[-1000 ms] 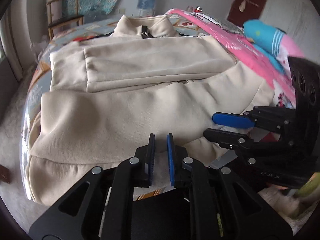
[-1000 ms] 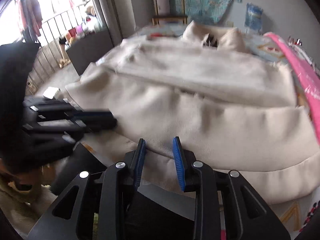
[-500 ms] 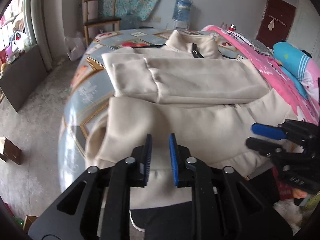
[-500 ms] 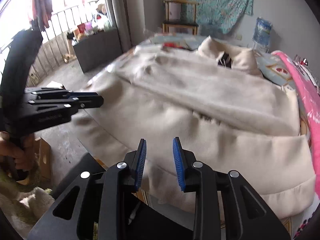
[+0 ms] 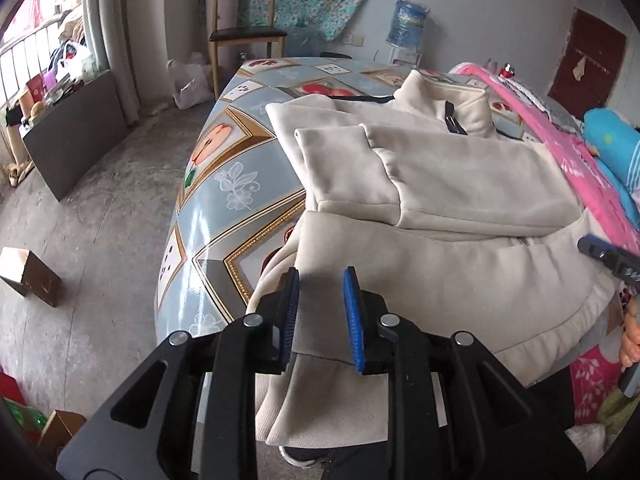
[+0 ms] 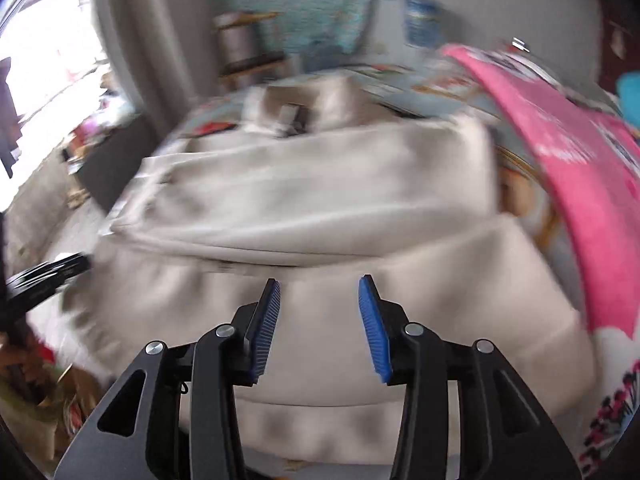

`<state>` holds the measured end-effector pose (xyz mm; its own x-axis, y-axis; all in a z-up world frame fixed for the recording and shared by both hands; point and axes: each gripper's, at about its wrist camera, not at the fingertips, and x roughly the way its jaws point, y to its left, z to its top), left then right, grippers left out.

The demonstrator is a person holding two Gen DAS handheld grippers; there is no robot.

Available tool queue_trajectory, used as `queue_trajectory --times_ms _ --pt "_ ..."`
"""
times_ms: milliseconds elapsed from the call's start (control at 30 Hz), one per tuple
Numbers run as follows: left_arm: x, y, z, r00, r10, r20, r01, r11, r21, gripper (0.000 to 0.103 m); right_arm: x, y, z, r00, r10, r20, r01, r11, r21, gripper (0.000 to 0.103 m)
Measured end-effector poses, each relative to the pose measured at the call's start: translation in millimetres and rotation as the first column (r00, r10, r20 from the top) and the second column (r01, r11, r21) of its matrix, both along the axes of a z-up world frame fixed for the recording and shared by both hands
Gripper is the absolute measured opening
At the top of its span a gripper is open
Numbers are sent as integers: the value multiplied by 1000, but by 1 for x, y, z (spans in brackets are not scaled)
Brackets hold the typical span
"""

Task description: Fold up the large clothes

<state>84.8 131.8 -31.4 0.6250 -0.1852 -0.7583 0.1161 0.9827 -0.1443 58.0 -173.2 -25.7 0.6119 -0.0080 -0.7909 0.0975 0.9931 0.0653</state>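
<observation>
A large cream jacket (image 5: 460, 272) lies collar-away on the patterned table (image 5: 224, 184), with one sleeve (image 5: 440, 176) folded across its chest. Its hem hangs over the table's near edge. My left gripper (image 5: 320, 284) hovers over the hem's left corner; its jaws are opening and the pads press on nothing. The right gripper (image 5: 600, 252) shows at the right edge of that view. In the blurred right wrist view, my right gripper (image 6: 320, 284) is above the jacket (image 6: 320, 184) near its right hem, jaws opening, nothing pinched. The left gripper (image 6: 52, 272) appears at far left.
A pink blanket (image 5: 592, 176) borders the jacket on the right, with a blue pillow (image 5: 612, 140) beyond. A wooden chair (image 5: 244, 36) and a water bottle (image 5: 410, 20) stand behind the table. A small box (image 5: 28, 276) and a dark board (image 5: 76, 136) are on the floor at left.
The left gripper has swung left toward the hem's left corner, the right gripper right toward the other side. The two grippers have drawn apart, and both pairs of jaws stand wider.
</observation>
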Motion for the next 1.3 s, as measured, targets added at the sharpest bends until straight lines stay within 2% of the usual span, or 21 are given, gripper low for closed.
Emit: queue_trajectory --times_ms 67,133,200,300,433,533,600,700,800,1100,1233,1300 --pt "-1 1 5 1000 4 17 -3 1000 -4 23 2 -16 -11 998 -32 -52 31 999 -10 45" --pt "-4 -2 12 999 1 35 -1 1000 -1 29 -3 -26 -12 998 -41 -46 44 998 54 47" --pt "-8 -8 19 998 -17 53 16 1000 6 37 -7 -26 -6 999 -35 -39 39 994 104 54" --pt "-13 -26 26 996 -68 64 66 997 30 51 -10 -12 3 1000 -4 -18 6 992 123 57" --pt "-12 -53 26 990 -137 45 135 990 39 57 -18 12 18 998 50 28 -53 993 107 71" --pt "-8 -75 18 985 -174 19 172 983 69 59 -23 31 19 996 89 29 -90 996 17 75" --pt "-6 -90 11 980 -201 -6 201 976 84 67 -24 39 13 994 109 8 -108 994 -21 76" --pt "-2 -108 -4 974 -224 -44 228 969 93 68 -25 40 2 994 111 -15 -111 994 -20 76" --pt "0 -117 -19 971 -224 -78 232 966 117 70 -20 33 -18 994 78 -77 -79 997 -2 76" --pt "-2 -116 -20 972 -225 -67 232 964 130 72 -28 39 1 995 97 -1 -97 995 28 76" --pt "-3 -115 -20 972 -225 -68 232 964 128 73 -24 42 -16 994 97 -54 -96 995 17 76" --pt "-3 -116 -20 972 -225 -67 232 964 132 73 -25 41 -18 995 85 -45 -84 996 26 77"
